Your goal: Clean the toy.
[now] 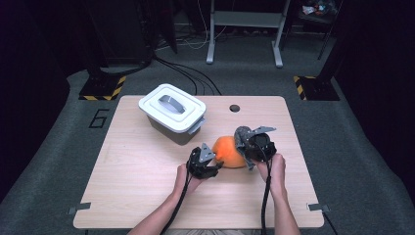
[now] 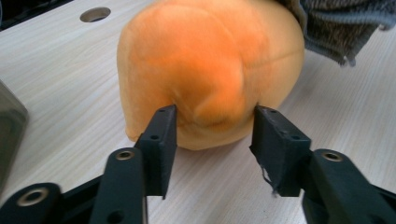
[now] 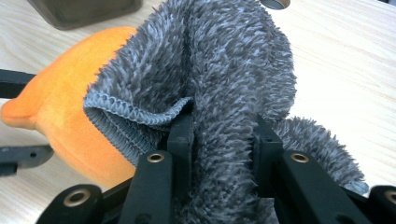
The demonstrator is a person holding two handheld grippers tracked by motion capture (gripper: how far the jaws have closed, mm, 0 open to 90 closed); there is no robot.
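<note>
Your left gripper (image 2: 212, 123) stands part open, jaws either side of the one orange cushion (image 2: 210, 70) on the table (image 1: 147, 166), barely pressing it. Your right gripper (image 3: 224, 135) is clamped on one grey cloth (image 3: 219, 70) draped against the cushion. One lidded box (image 1: 172, 113) sits behind.

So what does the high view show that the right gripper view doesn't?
High view alone: the white lidded bin, the person's forearms, and the full table. Right gripper view alone: the cloth's shaggy pile and stitched hem, with the right hand-held gripper pinching a fold. Both share the grey cloth lying against the orange plush ball.
</note>
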